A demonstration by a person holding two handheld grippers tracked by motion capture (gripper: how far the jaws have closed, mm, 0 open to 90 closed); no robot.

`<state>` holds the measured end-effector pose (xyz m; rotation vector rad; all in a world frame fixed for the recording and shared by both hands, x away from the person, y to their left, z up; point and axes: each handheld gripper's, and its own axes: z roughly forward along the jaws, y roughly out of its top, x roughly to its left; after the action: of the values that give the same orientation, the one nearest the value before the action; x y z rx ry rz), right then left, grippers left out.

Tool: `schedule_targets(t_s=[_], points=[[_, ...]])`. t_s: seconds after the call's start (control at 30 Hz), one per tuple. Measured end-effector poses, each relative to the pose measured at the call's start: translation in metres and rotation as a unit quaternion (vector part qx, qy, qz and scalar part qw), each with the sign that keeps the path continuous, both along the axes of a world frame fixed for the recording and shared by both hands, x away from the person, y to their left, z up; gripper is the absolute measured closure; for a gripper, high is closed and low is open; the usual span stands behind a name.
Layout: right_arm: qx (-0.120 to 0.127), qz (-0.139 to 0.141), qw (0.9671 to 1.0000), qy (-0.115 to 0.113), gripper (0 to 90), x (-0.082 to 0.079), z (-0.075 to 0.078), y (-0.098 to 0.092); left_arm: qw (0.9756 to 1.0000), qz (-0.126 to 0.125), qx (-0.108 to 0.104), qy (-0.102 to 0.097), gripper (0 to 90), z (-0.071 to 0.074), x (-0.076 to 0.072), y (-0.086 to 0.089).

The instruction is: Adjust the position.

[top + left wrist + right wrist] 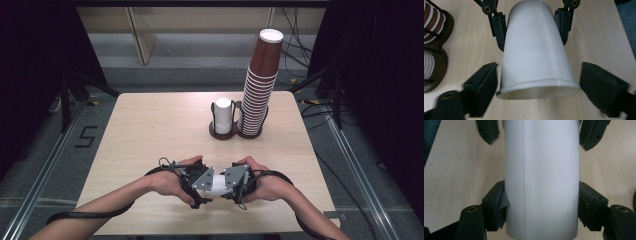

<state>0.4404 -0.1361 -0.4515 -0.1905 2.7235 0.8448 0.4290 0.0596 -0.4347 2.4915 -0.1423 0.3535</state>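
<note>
High view, looking down on a pale wood-grain tabletop (150,130) with rounded corners, is showing a person's two forearms coming in from the near edge, each hand working a black two-jaw claw. Between them, lying on its side just above the near part of the tabletop, a white paper cup (216,183) is being held.

The right claw (541,205) is pinching the cup near its closed end, its pads pressing against the cup's straight white wall on both sides. The left claw (539,90) is standing spread around the cup's open rim, its jaws clear of the paper on either side, with wood grain showing in the gaps.

Farther back on the tabletop, well apart from the hands, a dark brown two-ring cup holder (222,134) is standing near the far right. One ring is carrying a short stack of white paper cups (223,112); the other is carrying a tall stack of brown paper cups (260,85) that is leaning slightly and rising above the far edge.

Around the tabletop, grey floor (50,150) is showing, with metal rails running along both sides, a dark mark shaped like a five on the left, and black cables trailing at the right. Dark curtains are closing in both sides of the room.
</note>
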Motion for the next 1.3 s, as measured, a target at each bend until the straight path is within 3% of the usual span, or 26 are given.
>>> schedule_targets(t_s=[0.03,0.17,0.23,0.3,0.37,0.43,0.47,0.5,0.53,0.63,0.67,0.7,0.73,0.77,0.8,0.87,0.9,0.93,0.97,1.0,1.03,1.07,1.1,1.17,1.23,1.3], points=[[0.015,-0.027,0.9994,0.016,33.8,-0.003,-0.001,-0.005,0.9999,0.011,-0.005,0.003,7.6,-0.001,0.002,0.002],[0.037,-0.027,0.9989,0.008,33.9,0.000,-0.001,-0.010,0.9995,0.029,-0.011,0.005,4.0,-0.002,0.003,0.006],[0.066,-0.034,0.9972,0.011,33.9,0.001,-0.002,-0.018,0.9986,0.043,-0.025,0.015,1.8,-0.002,0.005,0.010],[0.074,-0.039,0.9964,0.015,33.8,0.001,-0.003,-0.019,0.9983,0.048,-0.029,0.014,1.6,-0.002,0.006,0.012],[0.089,-0.039,0.9952,0.006,33.8,0.003,-0.004,-0.023,0.9975,0.057,-0.039,0.015,1.5,-0.002,0.008,0.016],[0.107,-0.051,0.9929,0.008,33.8,0.003,-0.006,-0.027,0.9960,0.069,-0.055,0.014,1.5,-0.002,0.010,0.019],[0.117,-0.055,0.9915,0.010,33.8,0.002,-0.006,-0.028,0.9930,0.084,-0.079,0.025,1.7,-0.003,0.010,0.020],[0.128,-0.062,0.9898,0.005,33.8,0.002,-0.007,-0.030,0.9935,0.080,-0.077,0.025,2.0,0.000,0.012,0.022],[0.137,-0.068,0.9882,0.009,33.7,0.002,-0.008,-0.032,0.9885,0.097,-0.109,0.040,2.0,-0.002,0.011,0.022],[0.162,-0.085,0.9831,0.009,33.7,0.000,-0.009,-0.035,0.9824,0.109,-0.139,0.060,3.0,0.000,0.015,0.026],[0.178,-0.093,0.9797,0.001,33.7,0.001,-0.010,-0.036,0.9783,0.114,-0.157,0.071,3.3,0.001,0.016,0.027],[0.187,-0.099,0.9773,0.000,33.7,0.001,-0.010,-0.037,0.9771,0.118,-0.162,0.073,3.5,0.003,0.017,0.029],[0.187,-0.099,0.9773,0.000,33.7,0.001,-0.010,-0.037,0.9771,0.118,-0.162,0.073,3.7,0.003,0.017,0.029],[0.206,-0.108,0.9726,-0.003,33.7,0.000,-0.012,-0.039,0.9712,0.124,-0.184,0.086,3.7,0.004,0.017,0.030],[0.206,-0.108,0.9726,-0.003,33.7,0.000,-0.012,-0.039,0.9712,0.124,-0.184,0.086,3.7,0.004,0.017,0.030],[0.223,-0.117,0.9678,-0.005,33.7,-0.001,-0.014,-0.040,0.9652,0.130,-0.204,0.100,3.6,0.005,0.019,0.031],[0.236,-0.128,0.9633,-0.005,33.6,-0.001,-0.016,-0.041,0.9609,0.140,-0.213,0.110,3.8,0.005,0.020,0.032],[0.239,-0.129,0.9624,-0.010,33.6,-0.001,-0.017,-0.042,0.9609,0.140,-0.213,0.110,3.7,0.005,0.020,0.032],[0.239,-0.129,0.9624,-0.010,33.6,-0.001,-0.017,-0.042,0.9586,0.141,-0.219,0.114,3.7,0.005,0.021,0.033],[0.252,-0.133,0.9584,-0.017,33.6,0.000,-0.018,-0.042,0.9534,0.150,-0.232,0.122,3.8,0.004,0.021,0.032],[0.252,-0.133,0.9584,-0.017,33.6,0.000,-0.018,-0.042,0.9534,0.150,-0.232,0.122,3.9,0.004,0.021,0.032],[0.256,-0.141,0.9563,-0.011,33.6,-0.001,-0.019,-0.043,0.9489,0.155,-0.242,0.130,3.9,0.004,0.021,0.032],[0.263,-0.144,0.9539,-0.015,33.6,0.000,-0.019,-0.043,0.9469,0.157,-0.246,0.134,4.0,0.005,0.022,0.031],[0.265,-0.149,0.9525,-0.010,33.5,0.000,-0.020,-0.043,0.9445,0.160,-0.253,0.135,4.1,0.006,0.022,0.031],[0.266,-0.149,0.9523,-0.012,33.5,0.000,-0.020,-0.043,0.9424,0.163,-0.259,0.135,4.3,0.007,0.023,0.030],[0.266,-0.146,0.9525,-0.023,33.5,0.000,-0.020,-0.042,0.9385,0.161,-0.270,0.144,4.5,0.007,0.024,0.027]])
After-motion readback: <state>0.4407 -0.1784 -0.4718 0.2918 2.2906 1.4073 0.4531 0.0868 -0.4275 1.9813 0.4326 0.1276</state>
